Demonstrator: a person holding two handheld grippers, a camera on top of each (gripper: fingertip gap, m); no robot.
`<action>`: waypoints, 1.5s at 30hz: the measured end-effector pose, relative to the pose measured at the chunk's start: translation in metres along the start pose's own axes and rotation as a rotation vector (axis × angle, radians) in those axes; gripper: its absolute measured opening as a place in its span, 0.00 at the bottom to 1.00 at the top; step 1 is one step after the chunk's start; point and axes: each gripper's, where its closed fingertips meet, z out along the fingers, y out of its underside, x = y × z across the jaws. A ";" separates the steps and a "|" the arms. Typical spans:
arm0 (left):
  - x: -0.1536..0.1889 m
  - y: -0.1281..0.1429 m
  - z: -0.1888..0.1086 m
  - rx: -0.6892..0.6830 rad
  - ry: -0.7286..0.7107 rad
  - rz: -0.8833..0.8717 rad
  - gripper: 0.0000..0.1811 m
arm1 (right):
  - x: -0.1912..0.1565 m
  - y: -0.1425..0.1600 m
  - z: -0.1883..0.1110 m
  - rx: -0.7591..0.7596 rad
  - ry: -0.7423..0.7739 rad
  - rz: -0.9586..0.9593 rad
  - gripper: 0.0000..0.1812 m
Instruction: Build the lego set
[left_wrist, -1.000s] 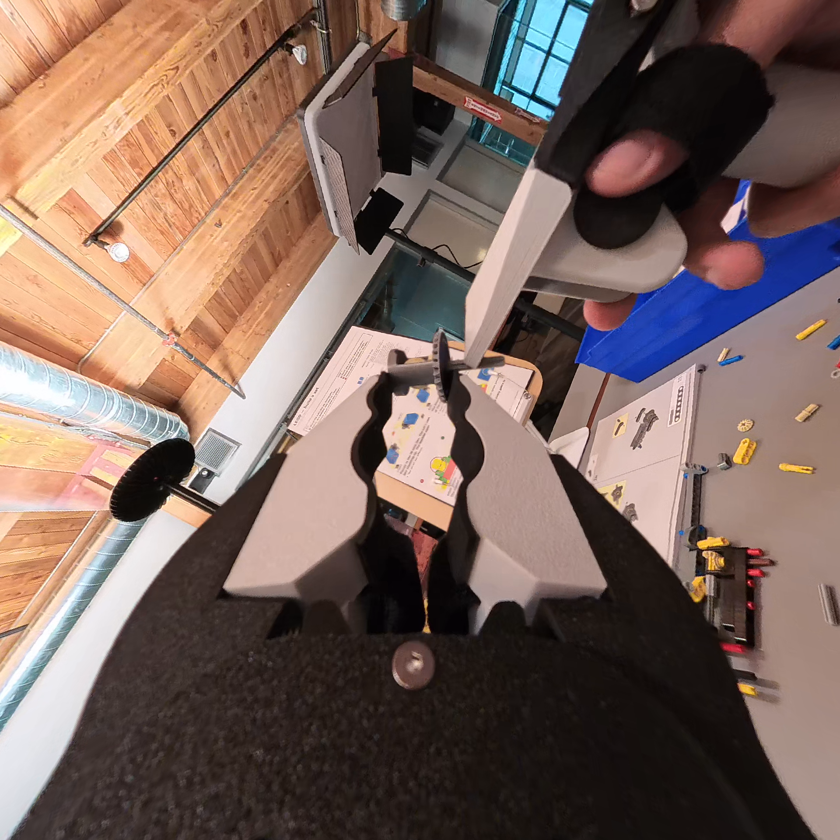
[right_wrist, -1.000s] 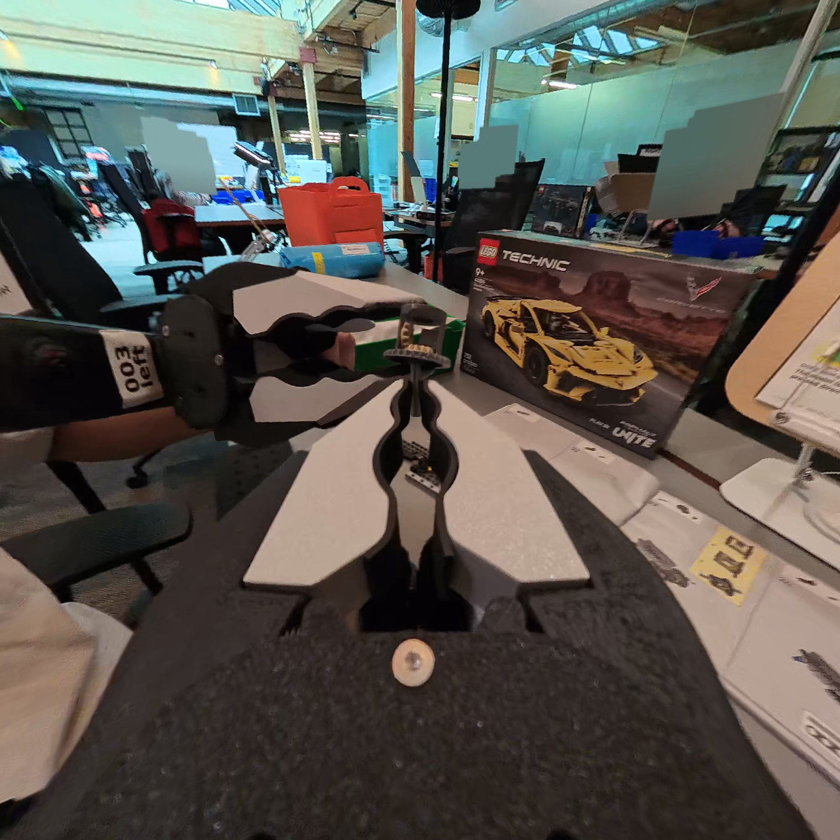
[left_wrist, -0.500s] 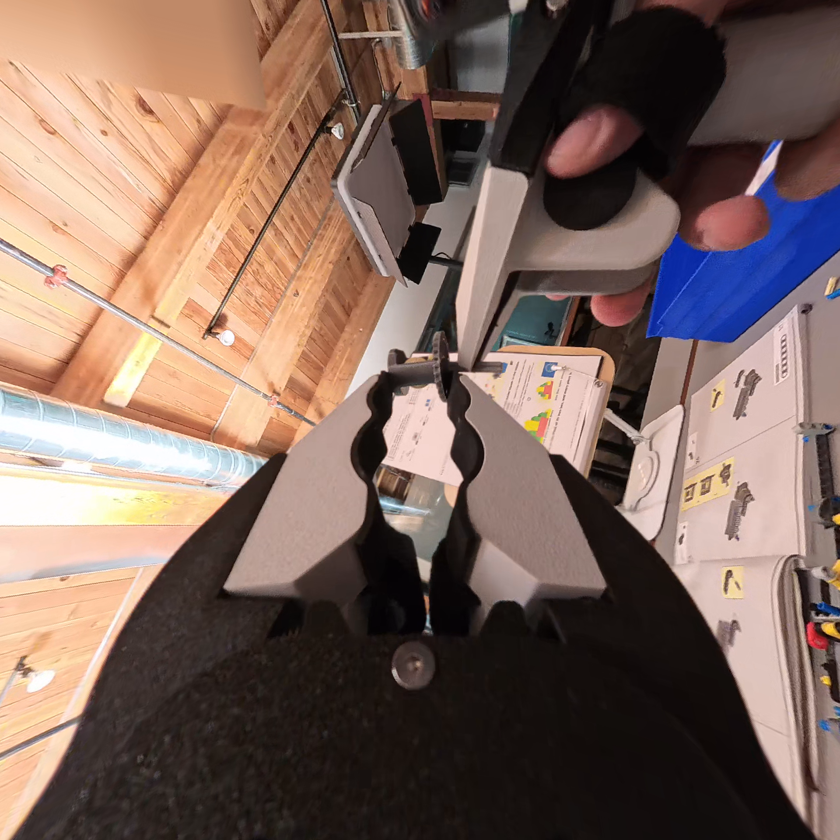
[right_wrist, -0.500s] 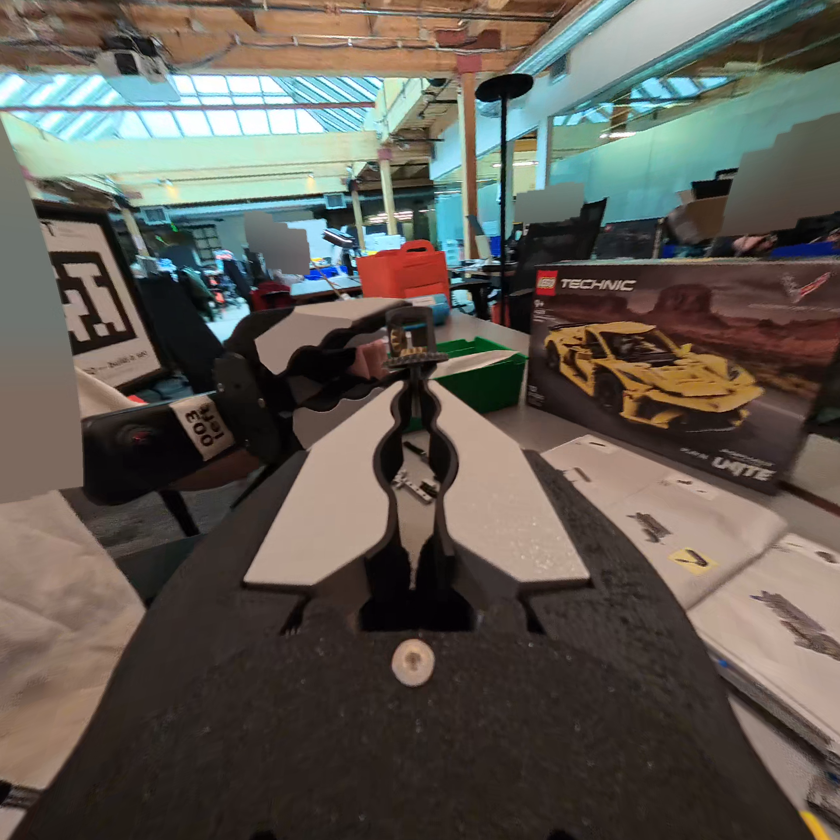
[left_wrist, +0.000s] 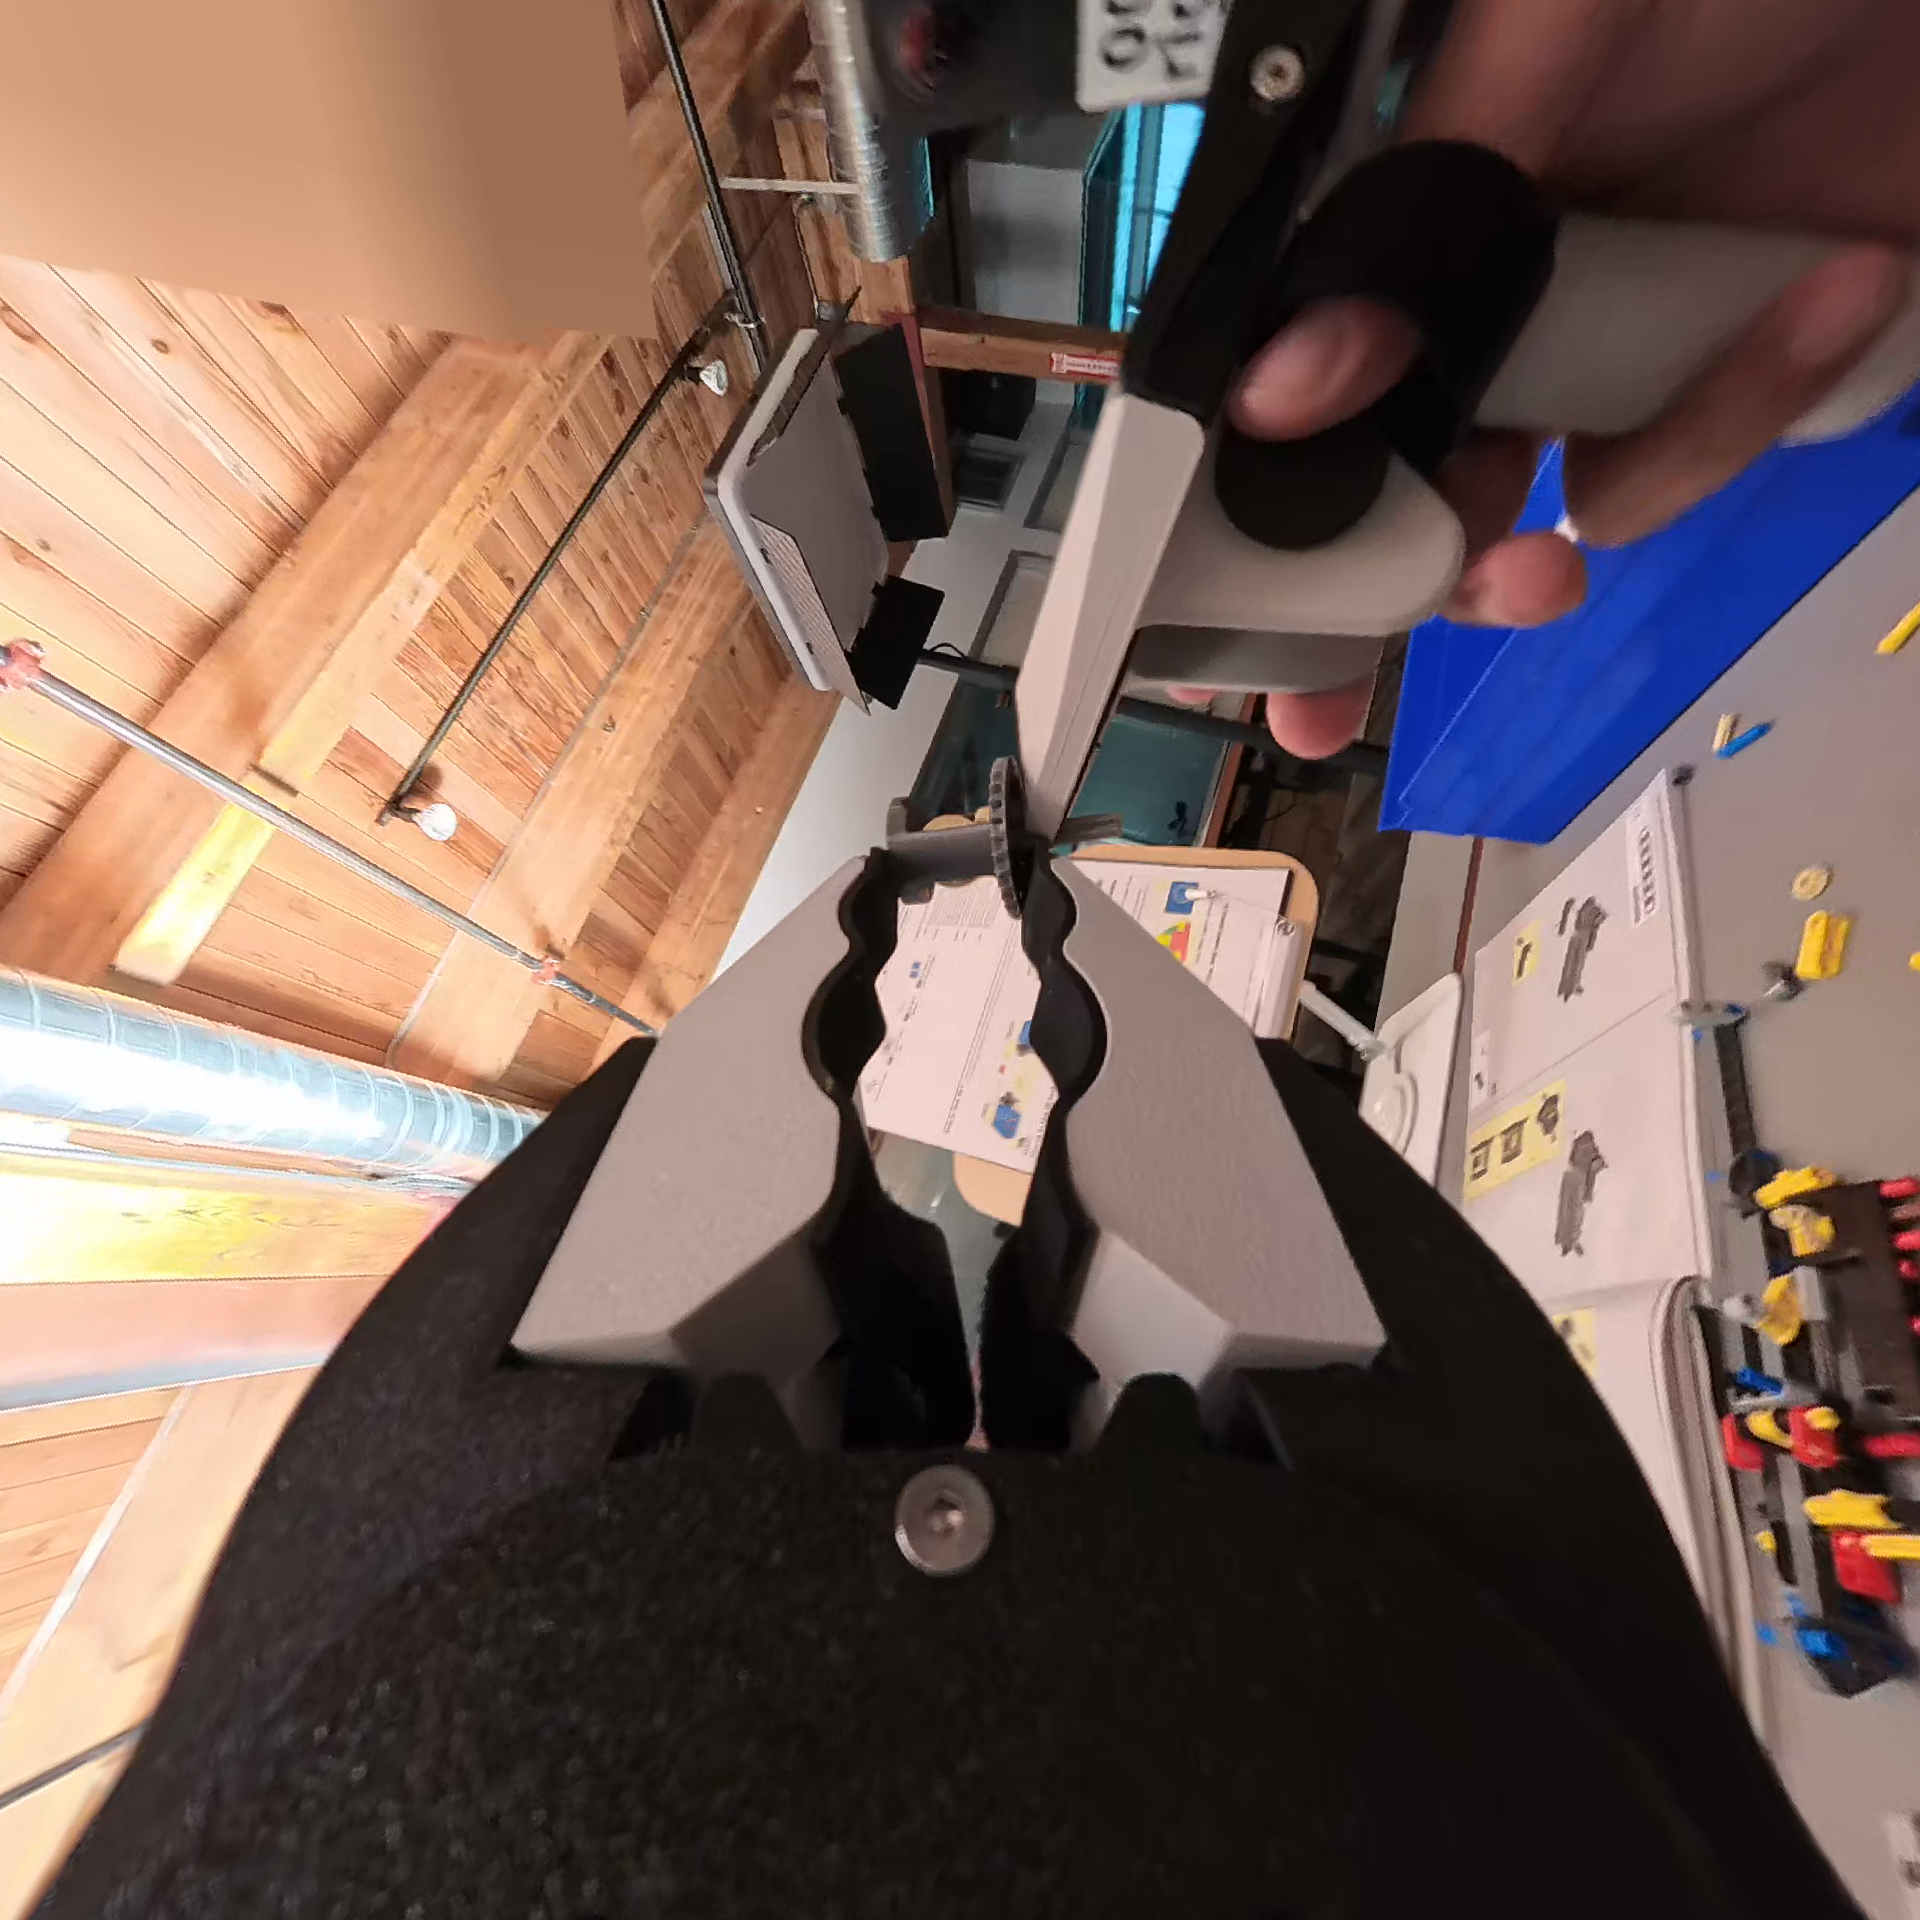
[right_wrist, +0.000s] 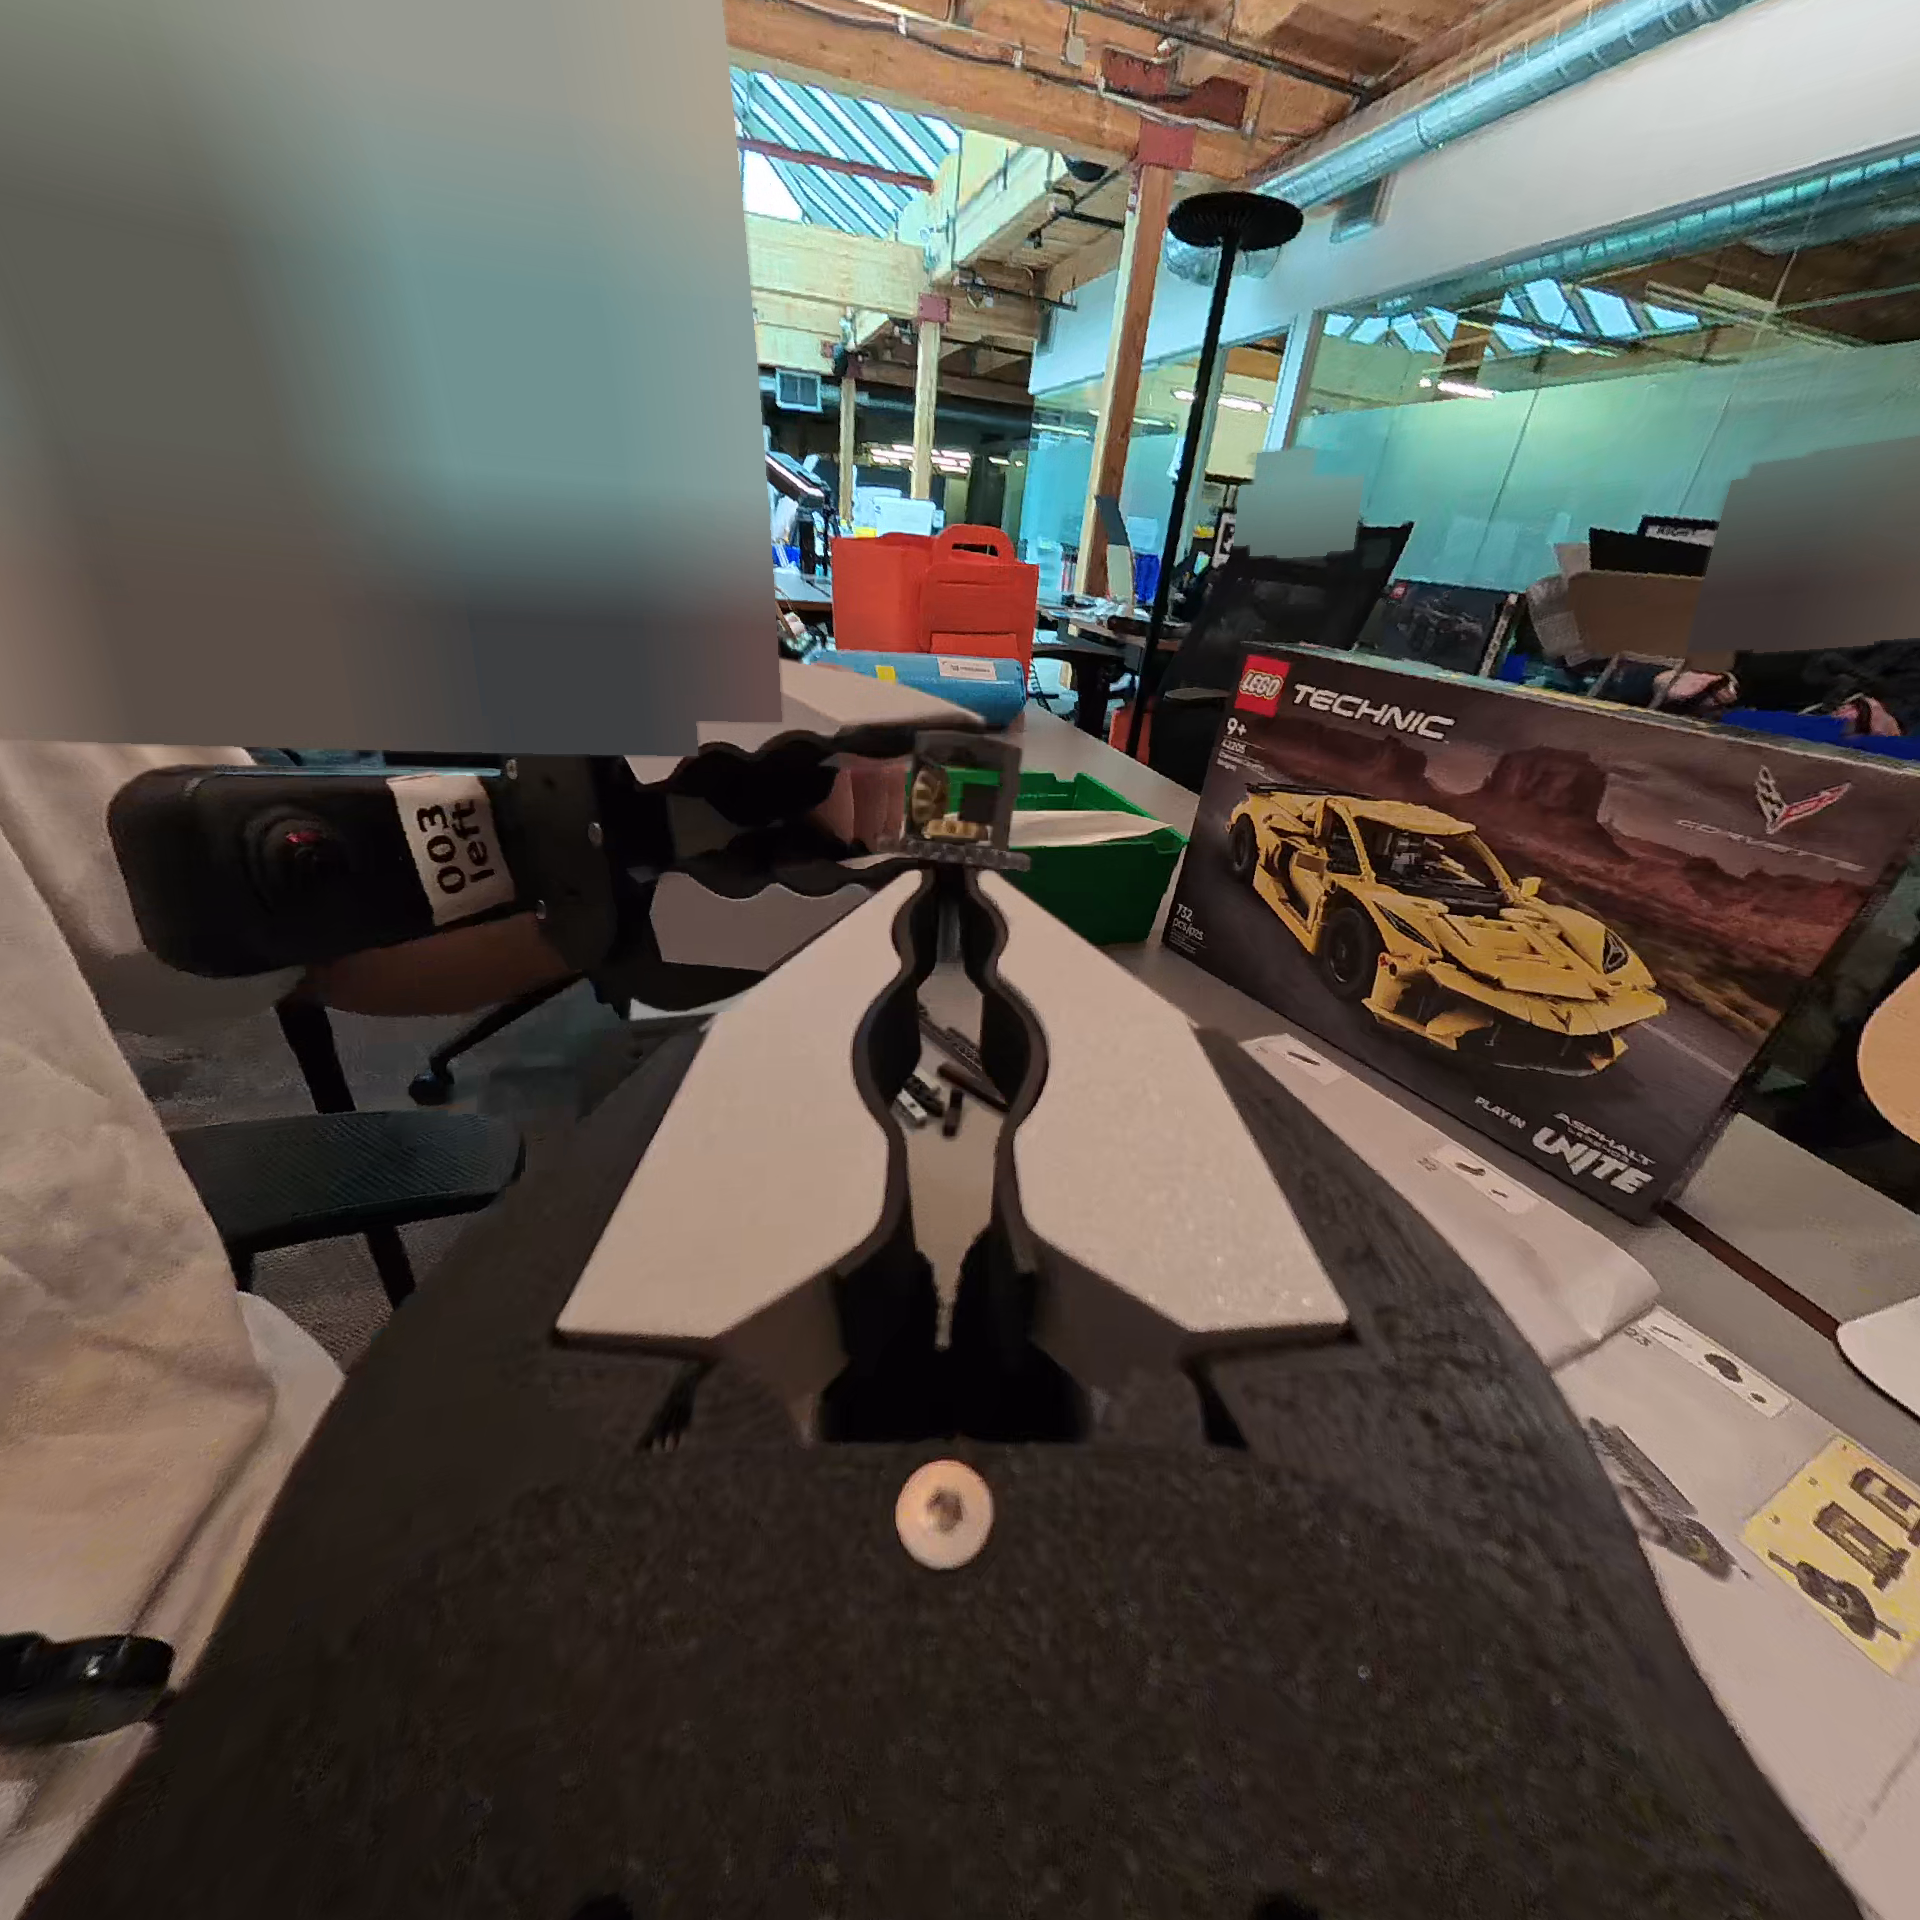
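The assembly (right_wrist: 956, 805) is a small grey frame holding tan gears, set on a dark toothed gear (left_wrist: 1006, 831) with an axle (left_wrist: 1086, 828) through it. It is held in the air above the worktop (right_wrist: 1756, 1195) between both tools. The left gripper (left_wrist: 951, 864) pinches the frame and gear at its tips; the right gripper (right_wrist: 948, 873) pinches the axle below the gear. Manual pages (left_wrist: 1590, 1091) lie on the grey worktop, with loose yellow, red and black pieces (left_wrist: 1829, 1382) beside them. The set's box (right_wrist: 1538, 914) stands at the far edge, near a green bin (right_wrist: 1081, 883). Overhead are wooden ceiling boards (left_wrist: 260, 520).
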 end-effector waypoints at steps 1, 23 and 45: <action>0.000 -0.001 0.000 0.003 0.007 -0.016 0.12 | -0.001 0.000 0.000 0.010 -0.016 0.023 0.01; 0.003 -0.002 -0.007 0.083 0.256 -0.375 0.12 | 0.008 0.013 -0.005 -0.461 0.007 -0.719 0.29; 0.010 -0.010 -0.010 0.104 0.301 -0.298 0.12 | -0.004 0.012 0.006 -0.595 -0.058 -0.964 0.24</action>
